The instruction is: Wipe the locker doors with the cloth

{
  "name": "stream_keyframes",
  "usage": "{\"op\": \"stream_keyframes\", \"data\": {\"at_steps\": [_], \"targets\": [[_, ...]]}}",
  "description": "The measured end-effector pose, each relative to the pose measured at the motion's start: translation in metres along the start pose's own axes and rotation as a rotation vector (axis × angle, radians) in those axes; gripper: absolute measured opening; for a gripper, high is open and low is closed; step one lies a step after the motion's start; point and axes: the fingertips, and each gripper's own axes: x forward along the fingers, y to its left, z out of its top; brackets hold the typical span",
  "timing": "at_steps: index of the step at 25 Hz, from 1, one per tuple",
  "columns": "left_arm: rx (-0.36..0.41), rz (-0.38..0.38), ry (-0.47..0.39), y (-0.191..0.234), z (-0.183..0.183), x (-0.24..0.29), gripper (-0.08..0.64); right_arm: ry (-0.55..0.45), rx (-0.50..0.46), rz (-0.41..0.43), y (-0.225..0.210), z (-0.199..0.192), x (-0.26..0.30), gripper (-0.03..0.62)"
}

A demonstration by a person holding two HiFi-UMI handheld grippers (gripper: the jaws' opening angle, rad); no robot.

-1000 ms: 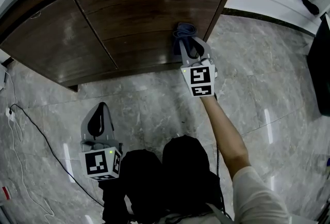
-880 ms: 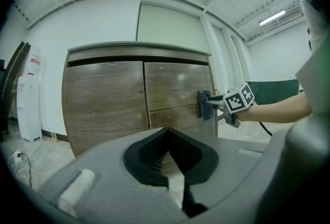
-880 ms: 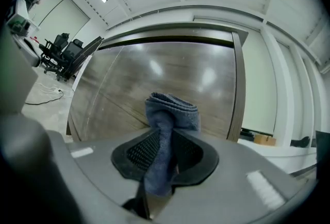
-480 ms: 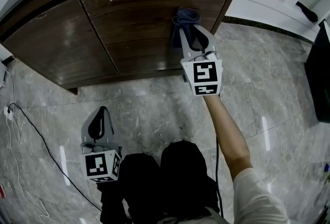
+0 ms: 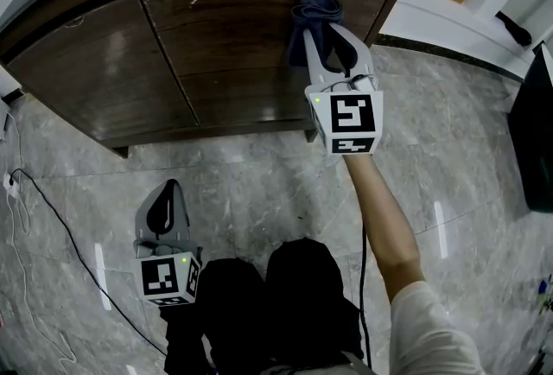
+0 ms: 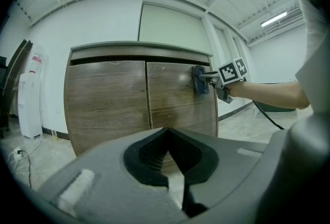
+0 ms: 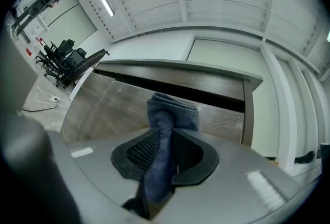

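**A:** Where's the cloth (image 5: 313, 9)?

**B:** It's pinched between the right gripper (image 5: 328, 36) fingers. Its bunched end sticks out past the tips and presses on the right locker door (image 5: 242, 36), near the top. The fingers are opening slightly, but the pads are on the cloth.

**A:** How will it handle?

**B:** Soft, light and floppy, I'd judge. It folds easily and could slip out, so grip the thick bunched middle. The left gripper (image 5: 170, 192) hangs low, fingers clenched on nothing.
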Motion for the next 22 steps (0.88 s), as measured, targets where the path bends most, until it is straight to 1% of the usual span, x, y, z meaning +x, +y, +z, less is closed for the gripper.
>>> {"op": "stream_keyframes", "data": {"at_steps": [5, 9, 14, 22], "targets": [[-0.004, -0.001, 0.0, 0.0, 0.001, 0.001, 0.003, -0.03, -0.008, -0.006, -0.003, 0.016, 0.005, 0.084], [-0.007, -0.001, 0.0, 0.0, -0.002, 0.0, 0.003, -0.041, -0.005, -0.01, -0.001, 0.019, 0.006, 0.084], [-0.009, 0.003, 0.001, 0.003, -0.003, -0.001, 0.003, -0.027, -0.002, -0.001, 0.008, 0.008, 0.005, 0.084], [-0.009, 0.011, 0.005, 0.008, -0.006, -0.002, 0.003, 0.019, 0.007, 0.02, 0.028, -0.025, 0.001, 0.084]]}}
